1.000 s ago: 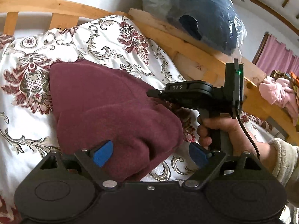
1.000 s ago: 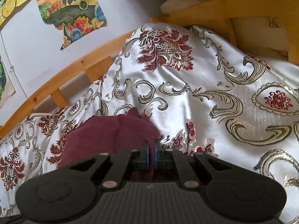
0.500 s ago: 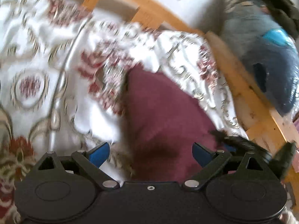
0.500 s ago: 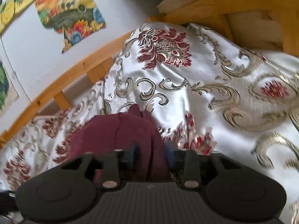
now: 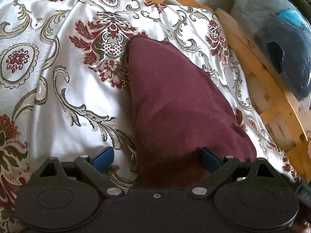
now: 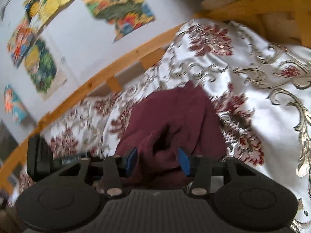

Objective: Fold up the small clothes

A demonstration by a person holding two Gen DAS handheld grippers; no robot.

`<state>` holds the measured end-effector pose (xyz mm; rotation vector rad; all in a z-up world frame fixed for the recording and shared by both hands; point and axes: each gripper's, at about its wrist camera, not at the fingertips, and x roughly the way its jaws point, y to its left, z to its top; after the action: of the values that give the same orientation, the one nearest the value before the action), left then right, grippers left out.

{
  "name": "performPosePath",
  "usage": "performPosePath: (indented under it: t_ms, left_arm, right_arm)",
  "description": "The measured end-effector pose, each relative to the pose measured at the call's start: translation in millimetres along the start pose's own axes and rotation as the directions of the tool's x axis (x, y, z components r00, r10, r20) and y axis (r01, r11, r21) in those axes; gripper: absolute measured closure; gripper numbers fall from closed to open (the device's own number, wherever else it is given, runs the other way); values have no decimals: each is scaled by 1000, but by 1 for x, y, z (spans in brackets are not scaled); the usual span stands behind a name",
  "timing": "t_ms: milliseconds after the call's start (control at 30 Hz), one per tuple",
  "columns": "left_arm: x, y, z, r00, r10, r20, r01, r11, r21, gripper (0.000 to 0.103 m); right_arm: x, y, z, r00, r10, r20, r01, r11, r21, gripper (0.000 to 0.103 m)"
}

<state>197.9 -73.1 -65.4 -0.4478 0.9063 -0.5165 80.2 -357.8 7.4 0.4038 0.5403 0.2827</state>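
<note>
**Maroon garment on bedspread, both grippers over its near edge**

Task item. One maroon garment (image 5: 175,101) lies on the floral bedspread (image 5: 58,97). In the left wrist view it reads as a folded, roughly triangular bundle, narrow end toward the headboard, wide end running under the tool. In the right wrist view the same cloth (image 6: 175,120) shows a raised fold with a dark hollow at its middle.

Left gripper (image 5: 157,158). Jaws are spread wide. The left pad (image 5: 103,156) stands over bare bedspread, clear of the cloth. The right pad (image 5: 210,160) sits at the garment's near edge, partly overlapped by it; contact cannot be confirmed. The garment's near corner lies between the jaws, ungripped.

Right gripper (image 6: 157,162). Jaws are partly apart and closing. A ridge of the garment sits between the two blue pads (image 6: 131,161). The view is blurred; neither pad is seen pressing the cloth, so no grip is recorded. A dark part of the other tool shows at the left edge of this view.

Surroundings. The wooden bed frame (image 5: 258,73) borders the bedspread on the right of the left wrist view. A plastic-wrapped dark blue bundle (image 5: 281,44) rests beyond that rail. In the right wrist view, coloured posters (image 6: 120,5) hang on the wall above the frame's slatted rail (image 6: 97,83).
</note>
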Motion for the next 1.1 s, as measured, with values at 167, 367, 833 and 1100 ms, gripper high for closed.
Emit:
performPosePath:
  t_ms: [167, 367, 833, 1100]
  left_arm:
    - [-5, -4, -2, 1000, 2, 13, -2, 1000, 16, 10]
    - [-14, -16, -2, 997, -71, 40, 69, 996, 49, 11]
    - [0, -10, -9, 997, -71, -33, 72, 997, 1, 10]
    - [0, -11, -10, 997, -69, -30, 70, 998, 11, 9]
  right_arm:
    - [6, 7, -3, 998, -61, -33, 60, 997, -57, 91]
    - [-12, 0, 1, 987, -158, 18, 159, 985, -64, 93]
    - [0, -16, 36, 989, -141, 40, 145, 984, -102, 68]
    - [80, -49, 77, 978, -194, -72, 189, 980, -67, 67]
